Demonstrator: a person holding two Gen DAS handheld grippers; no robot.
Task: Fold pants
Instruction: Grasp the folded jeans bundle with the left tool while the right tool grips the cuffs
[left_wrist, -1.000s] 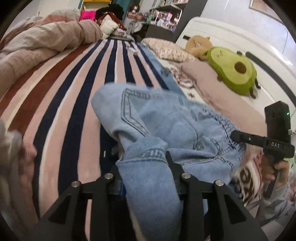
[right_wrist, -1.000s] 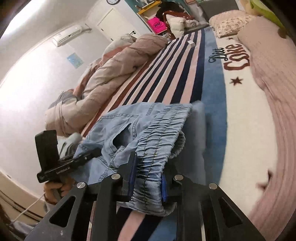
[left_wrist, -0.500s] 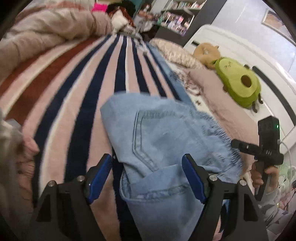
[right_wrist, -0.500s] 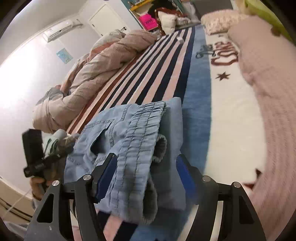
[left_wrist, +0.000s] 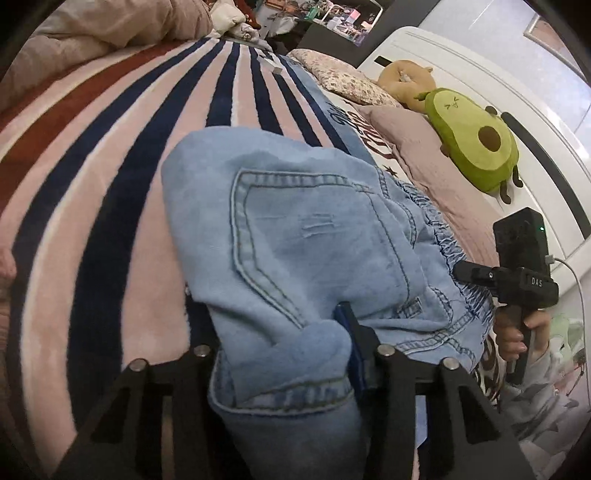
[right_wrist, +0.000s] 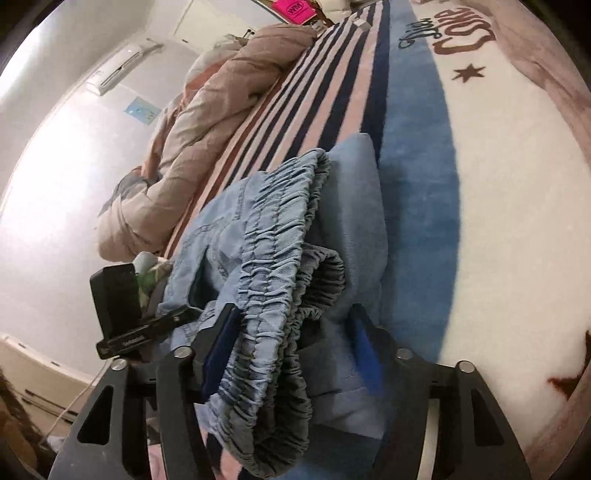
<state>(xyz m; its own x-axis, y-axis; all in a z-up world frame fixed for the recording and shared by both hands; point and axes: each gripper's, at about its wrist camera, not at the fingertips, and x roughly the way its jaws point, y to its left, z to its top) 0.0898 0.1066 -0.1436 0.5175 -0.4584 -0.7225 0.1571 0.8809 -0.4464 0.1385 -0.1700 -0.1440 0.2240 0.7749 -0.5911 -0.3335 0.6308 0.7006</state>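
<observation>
On the striped blanket (left_wrist: 110, 192) sits the folded pants (left_wrist: 295, 236), light blue denim, back pocket up, elastic waistband (right_wrist: 273, 236) bunched on the side toward the pink pillow (left_wrist: 436, 166). Left gripper (left_wrist: 280, 354): denim fills the gap between its fingers; only the right blue pad is visible against the cloth, so can't tell if it's pinching or loose. Right gripper (right_wrist: 291, 332): jaws spread, waistband lying loose between them, not pinched. Beyond the pants from the left wrist view: avocado plush (left_wrist: 472, 140) on the pillow, tan plush (left_wrist: 404, 79) behind it. Rumpled beige duvet (right_wrist: 207, 122) along the blanket's far edge from the pants.
</observation>
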